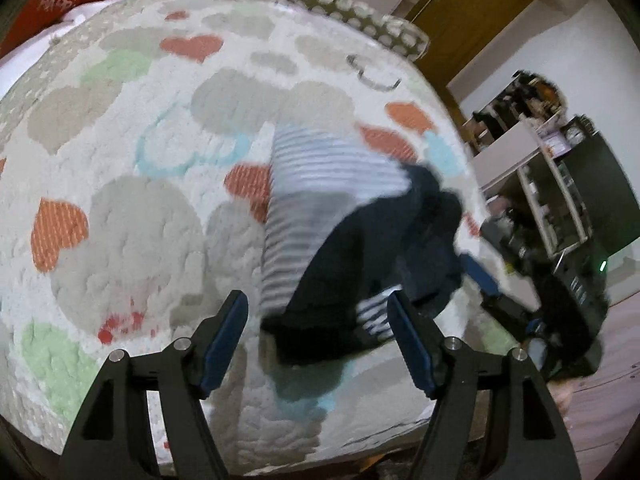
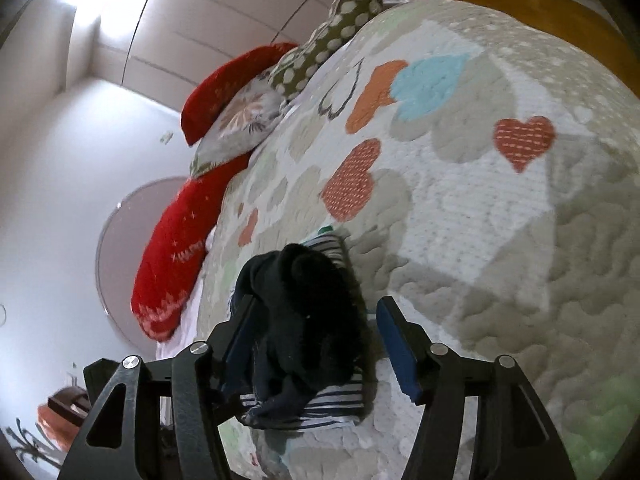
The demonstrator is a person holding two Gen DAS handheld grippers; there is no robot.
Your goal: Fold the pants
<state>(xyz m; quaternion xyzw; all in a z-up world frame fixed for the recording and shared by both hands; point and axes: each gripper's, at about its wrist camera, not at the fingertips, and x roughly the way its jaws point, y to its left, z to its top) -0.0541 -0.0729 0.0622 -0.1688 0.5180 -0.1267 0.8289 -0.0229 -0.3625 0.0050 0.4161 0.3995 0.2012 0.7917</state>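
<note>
I am looking at the pants lying bunched on the quilt, their long axis running away from my left gripper, whose jaws are standing released. My right gripper is sitting nearer, jaws apart astride the dark bundle, pressing nothing.
</note>
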